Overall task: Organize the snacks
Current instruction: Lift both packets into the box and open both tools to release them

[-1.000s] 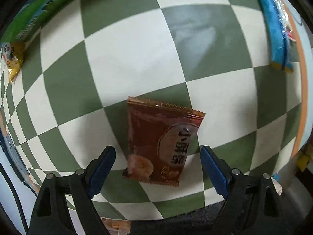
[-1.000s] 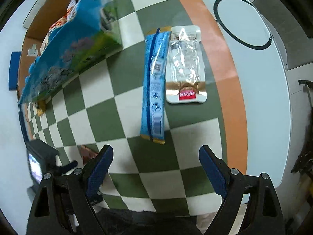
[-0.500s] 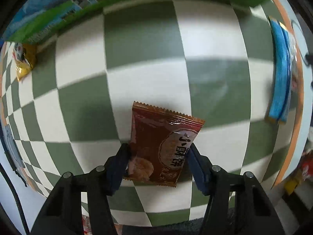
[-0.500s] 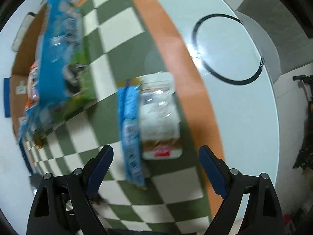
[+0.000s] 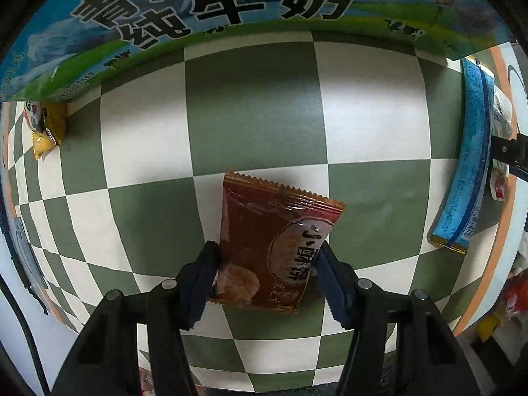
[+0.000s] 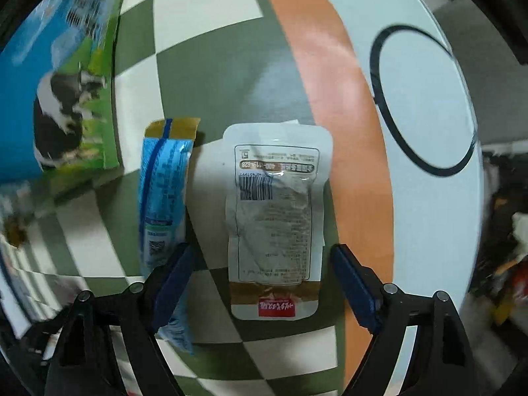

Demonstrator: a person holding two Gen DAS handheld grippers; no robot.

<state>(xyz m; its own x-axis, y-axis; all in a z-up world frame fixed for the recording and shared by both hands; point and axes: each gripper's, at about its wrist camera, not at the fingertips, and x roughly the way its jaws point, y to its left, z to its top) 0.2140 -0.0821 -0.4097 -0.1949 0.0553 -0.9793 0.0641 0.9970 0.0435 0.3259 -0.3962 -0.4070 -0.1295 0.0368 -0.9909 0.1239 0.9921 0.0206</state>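
My left gripper [image 5: 265, 270] is shut on a brown-red snack packet [image 5: 274, 241], gripping its lower sides above the green and white checkered cloth [image 5: 250, 105]. My right gripper [image 6: 260, 277] is open, low over a white pouch [image 6: 274, 227] that lies between its fingers. A long blue snack stick pack [image 6: 163, 198] lies just left of the pouch, by the left finger; it also shows in the left wrist view [image 5: 468, 165].
A large blue and green milk carton box [image 5: 231, 6] stands at the far side, also in the right wrist view [image 6: 62, 76]. A small yellow snack [image 5: 44, 122] lies at its left end. The cloth's orange border [image 6: 333, 76] meets white table [image 6: 429, 165] on the right.
My left gripper closed on the brown-red packet and carried it toward the milk box. My right gripper moved down and forward until the white pouch lay between its open fingers.
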